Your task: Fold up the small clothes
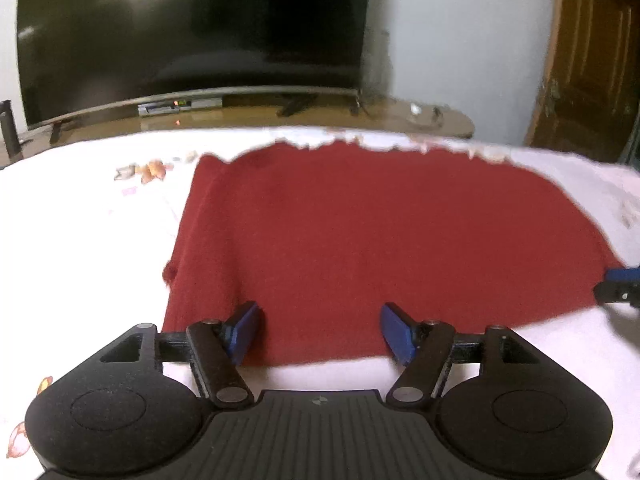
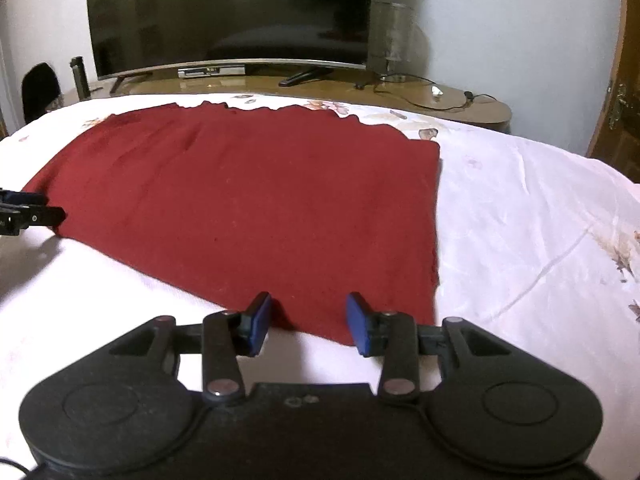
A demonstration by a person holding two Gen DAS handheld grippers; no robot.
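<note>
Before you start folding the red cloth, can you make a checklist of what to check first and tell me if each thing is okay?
1. Red cloth lies flat on the white bedsheet: ok.
2. Left hand-held gripper sits at the cloth's near edge, blue pads apart: ok.
3. Right hand-held gripper sits at the near edge by the right corner, pads apart: ok.
4. Either gripper already pinching cloth: not ok, nothing gripped yet.
5. Far edge of the cloth smooth: not ok, it looks wavy.
6. Whether it is a single layer: cannot tell.
</note>
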